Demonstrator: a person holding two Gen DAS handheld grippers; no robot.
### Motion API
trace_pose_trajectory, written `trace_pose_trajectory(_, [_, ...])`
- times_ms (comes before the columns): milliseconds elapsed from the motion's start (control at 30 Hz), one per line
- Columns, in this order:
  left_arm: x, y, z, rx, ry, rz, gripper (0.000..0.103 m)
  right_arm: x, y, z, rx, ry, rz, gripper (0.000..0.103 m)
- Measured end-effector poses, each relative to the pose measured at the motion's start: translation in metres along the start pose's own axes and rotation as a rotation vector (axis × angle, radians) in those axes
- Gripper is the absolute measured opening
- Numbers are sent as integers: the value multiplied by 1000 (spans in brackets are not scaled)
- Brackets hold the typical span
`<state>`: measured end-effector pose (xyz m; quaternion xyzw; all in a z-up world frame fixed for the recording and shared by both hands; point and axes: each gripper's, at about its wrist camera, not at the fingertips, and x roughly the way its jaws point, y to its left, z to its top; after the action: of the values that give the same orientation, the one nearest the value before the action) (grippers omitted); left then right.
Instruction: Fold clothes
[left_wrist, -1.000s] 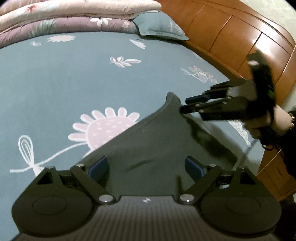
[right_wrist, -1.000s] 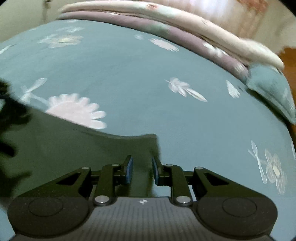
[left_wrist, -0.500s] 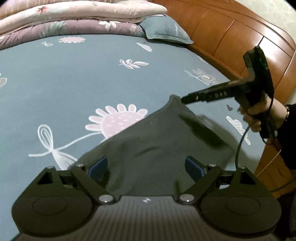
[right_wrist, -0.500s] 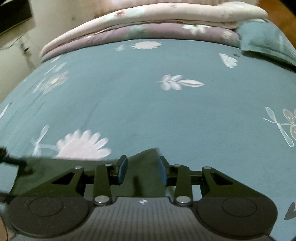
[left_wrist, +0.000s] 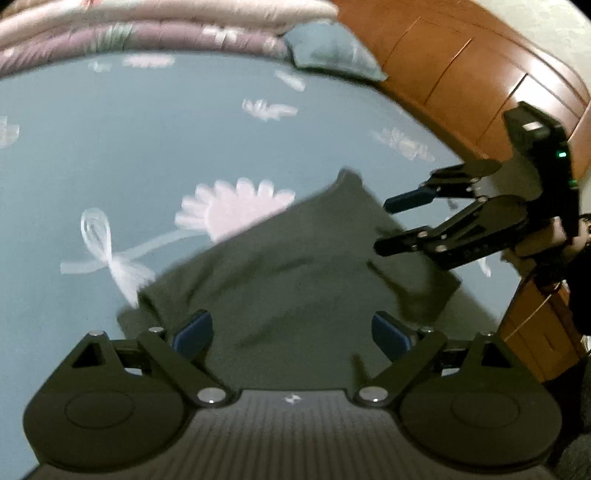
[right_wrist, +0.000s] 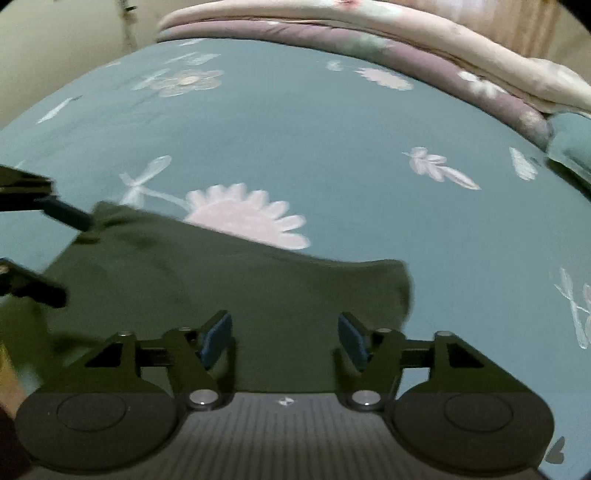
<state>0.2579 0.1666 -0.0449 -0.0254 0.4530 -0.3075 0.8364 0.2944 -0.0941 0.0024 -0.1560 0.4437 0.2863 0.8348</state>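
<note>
Dark green garment (left_wrist: 295, 280) lies flat on the teal floral bedsheet (left_wrist: 147, 147), partly folded, one corner pointing toward the pillow (left_wrist: 332, 51). Judged light, limp and non-slippery; it will sag, so grip at corners or hems. Left gripper (left_wrist: 291, 332) and right gripper (right_wrist: 284, 332) both hover over it with jaws spread apart, holding nothing.

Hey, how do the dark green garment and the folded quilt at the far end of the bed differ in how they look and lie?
The dark green garment is plain and one colour; the folded quilt is pink and mauve with a flower print. The garment lies thin and flat in the near part of the bed, between the open left gripper and open right gripper; the quilt is stacked in thick layers along the far edge. Both rest on the bed.
</note>
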Motion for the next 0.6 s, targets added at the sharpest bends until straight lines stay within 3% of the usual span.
trace_pose_trajectory(133, [3,-2,-11,-1,22,50,93,22,12,-14,-25,80,-8,72])
trace_pose_trajectory(233, [-5,-6,-9,-6,10,69,93,26,7,-19,23,82,-4,78])
trace_pose_trajectory(433, [-12,-33,0,70,-28,12,94,27,7,-23,35,85,-15,81])
trace_pose_trajectory(600, [10,-37,-7,53,46,1,93,28,4,-24,39,80,-10,82])
